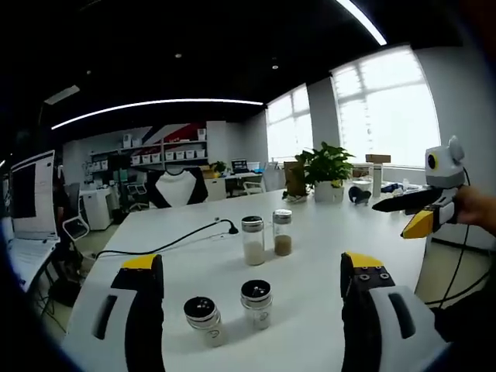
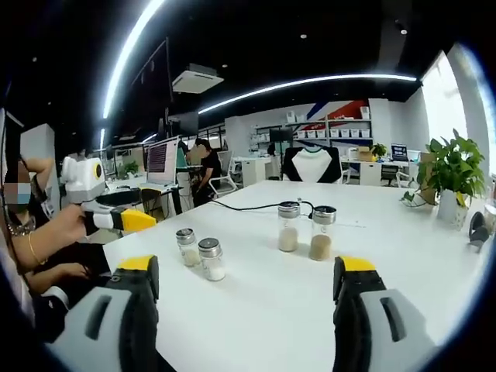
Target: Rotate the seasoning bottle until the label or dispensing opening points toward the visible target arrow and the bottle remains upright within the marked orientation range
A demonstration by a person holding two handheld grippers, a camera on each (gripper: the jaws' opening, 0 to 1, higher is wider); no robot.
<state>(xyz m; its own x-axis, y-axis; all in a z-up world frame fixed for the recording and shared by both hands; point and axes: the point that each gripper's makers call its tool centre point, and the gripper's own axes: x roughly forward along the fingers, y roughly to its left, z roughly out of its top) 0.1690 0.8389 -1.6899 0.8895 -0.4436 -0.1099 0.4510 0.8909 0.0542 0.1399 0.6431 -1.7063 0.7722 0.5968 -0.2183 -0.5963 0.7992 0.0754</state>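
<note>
Several glass seasoning bottles with metal caps stand upright on the white table (image 1: pixel 325 232). In the left gripper view, two short bottles (image 1: pixel 203 318) (image 1: pixel 256 302) stand close between my left gripper's (image 1: pixel 253 262) wide-apart jaws. Two taller ones, white-filled (image 1: pixel 253 240) and brown-filled (image 1: pixel 283 232), stand farther back. My left gripper is open and holds nothing. My right gripper (image 1: pixel 413 215) hovers over the table's right side in a hand. In the right gripper view, my right gripper (image 2: pixel 245 263) is open, well short of the short bottles (image 2: pixel 211 260) and the tall ones (image 2: pixel 288 226) (image 2: pixel 322 232). My left gripper (image 2: pixel 128 211) shows at left.
A black cable (image 1: pixel 178 240) runs across the table behind the bottles. A potted plant (image 1: pixel 325 167) stands at the far edge, also in the right gripper view (image 2: pixel 449 170). Desks with monitors (image 2: pixel 163 159) and seated people lie beyond the table.
</note>
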